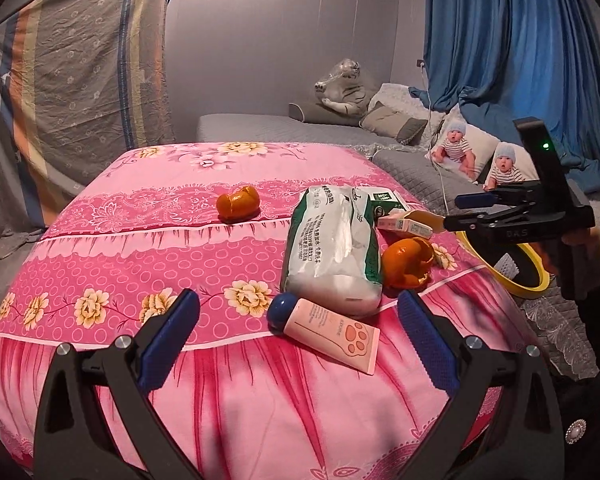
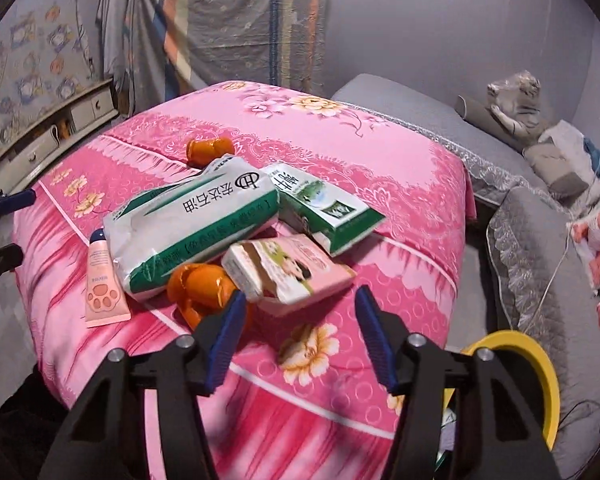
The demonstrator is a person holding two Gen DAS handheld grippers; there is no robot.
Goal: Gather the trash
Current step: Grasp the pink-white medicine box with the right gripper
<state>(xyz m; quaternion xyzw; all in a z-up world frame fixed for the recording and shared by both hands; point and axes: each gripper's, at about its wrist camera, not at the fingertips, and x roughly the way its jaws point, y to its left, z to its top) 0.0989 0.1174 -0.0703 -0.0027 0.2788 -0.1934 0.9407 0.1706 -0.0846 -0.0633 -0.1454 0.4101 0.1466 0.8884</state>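
- Trash sat clustered on the pink bedspread: pink carton, orange peel, green carton.
- Right gripper hung with jaws apart, empty, just short of the pink carton; left gripper likewise empty.
- Closing there could catch the peel, or nudge the carton off toward the yellow-rimmed bin.

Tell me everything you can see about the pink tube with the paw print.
The pink tube is a soft squeeze tube, plastic by its look, peach-pink with a darker paw print near its flat crimped end and small print above it. A rounded dark blue cap closes the other end. It lies flat on the pink floral cloth, at the near edge, cap toward the tissue pack, close to or touching it. No gripper touches it.
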